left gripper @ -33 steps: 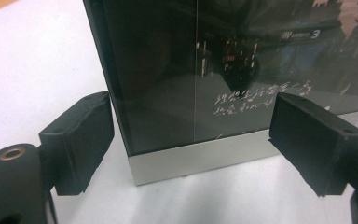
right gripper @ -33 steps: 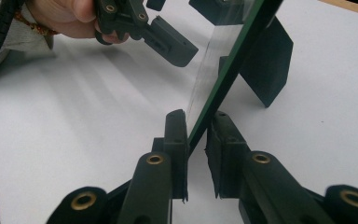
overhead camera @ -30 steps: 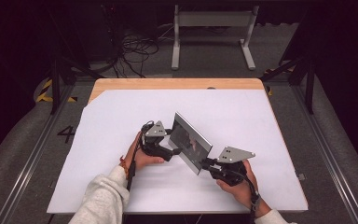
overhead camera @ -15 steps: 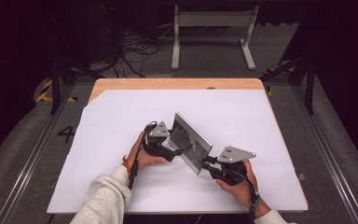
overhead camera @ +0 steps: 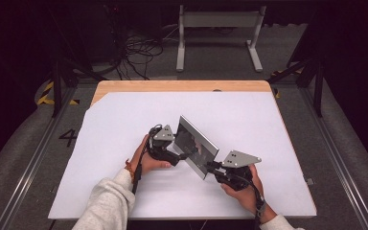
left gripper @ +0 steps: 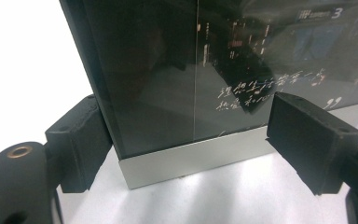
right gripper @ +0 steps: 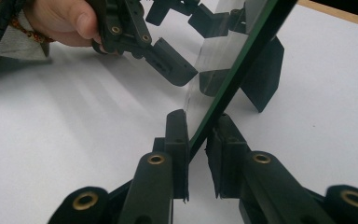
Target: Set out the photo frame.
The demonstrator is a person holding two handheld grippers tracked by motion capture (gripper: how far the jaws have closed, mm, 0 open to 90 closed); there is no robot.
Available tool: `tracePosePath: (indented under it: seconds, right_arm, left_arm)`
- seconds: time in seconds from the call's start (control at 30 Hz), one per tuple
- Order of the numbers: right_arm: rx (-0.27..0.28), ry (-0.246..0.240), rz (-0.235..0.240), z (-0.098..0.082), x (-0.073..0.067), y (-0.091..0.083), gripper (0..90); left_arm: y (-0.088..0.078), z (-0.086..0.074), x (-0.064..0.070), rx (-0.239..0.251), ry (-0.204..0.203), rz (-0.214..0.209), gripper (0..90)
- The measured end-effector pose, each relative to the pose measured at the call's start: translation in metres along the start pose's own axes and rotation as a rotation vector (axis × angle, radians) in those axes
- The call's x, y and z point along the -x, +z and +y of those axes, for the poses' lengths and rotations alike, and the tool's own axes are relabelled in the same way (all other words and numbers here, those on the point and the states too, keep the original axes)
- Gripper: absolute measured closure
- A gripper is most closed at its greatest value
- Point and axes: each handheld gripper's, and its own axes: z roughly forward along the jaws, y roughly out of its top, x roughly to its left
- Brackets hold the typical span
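A dark glass picture frame (overhead camera: 197,146) stands on edge near the middle of the white table (overhead camera: 100,143), tilted back, its long lower edge running slantwise from far left to near right in the high view. A silver strip runs along the bottom of the frame, and pale writing shows on its glass in the left gripper view (left gripper: 177,84).

The left gripper (overhead camera: 172,152) sits just left of the frame, at the frame's glass face. Its jaws are spread wide: in its own view one black pad (left gripper: 81,140) lies against the frame's side edge, while the other pad (left gripper: 307,135) hangs in front of the glass. Whether that pad touches the glass I cannot tell. The jaws have just been closing a little, with the frame's corner between them.

The right gripper (overhead camera: 212,166) is at the frame's near right end. Its jaws are close together and pinch the frame's thin edge (right gripper: 223,98); they have just been closing, and both pads (right gripper: 177,140) flank the edge with almost no gap. The left hand (right gripper: 65,23) appears beyond the frame in that view.

Bare white table lies open on all sides of the frame: widest to its far side and left, narrower toward the near edge, where the person's sleeve (overhead camera: 108,206) comes in. The wooden border (overhead camera: 182,86) of the table lies well beyond the frame.
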Motion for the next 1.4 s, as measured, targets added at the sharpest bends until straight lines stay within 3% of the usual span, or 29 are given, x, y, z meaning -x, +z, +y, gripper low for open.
tracePosePath:
  seconds: [0.43, 0.8, 1.03, 1.13, 1.23, 1.4]
  right_arm:
    - [0.001, 0.015, -0.009, -0.002, 0.005, -0.002, 79.7]
    - [-0.003, 0.029, -0.011, -0.003, 0.008, -0.003, 79.2]
    - [-0.003, 0.033, -0.018, -0.003, 0.009, -0.003, 78.3]
    - [-0.003, 0.030, -0.018, -0.003, 0.009, -0.003, 77.9]
    - [-0.007, 0.023, -0.020, -0.003, 0.010, -0.004, 77.8]
    - [-0.014, 0.017, -0.028, -0.004, 0.009, -0.008, 79.6]
  left_arm:
    - [-0.008, -0.002, 0.004, -0.030, 0.011, 0.000, 20.5]
    - [-0.018, -0.006, 0.013, -0.078, 0.056, 0.012, 21.4]
    - [-0.025, -0.010, 0.019, -0.102, 0.060, 0.009, 22.1]
    - [-0.028, -0.012, 0.019, -0.090, 0.054, -0.006, 22.9]
    - [-0.033, -0.015, 0.016, -0.034, 0.028, -0.014, 26.7]
    - [-0.034, -0.011, 0.016, 0.025, 0.026, 0.016, 25.9]
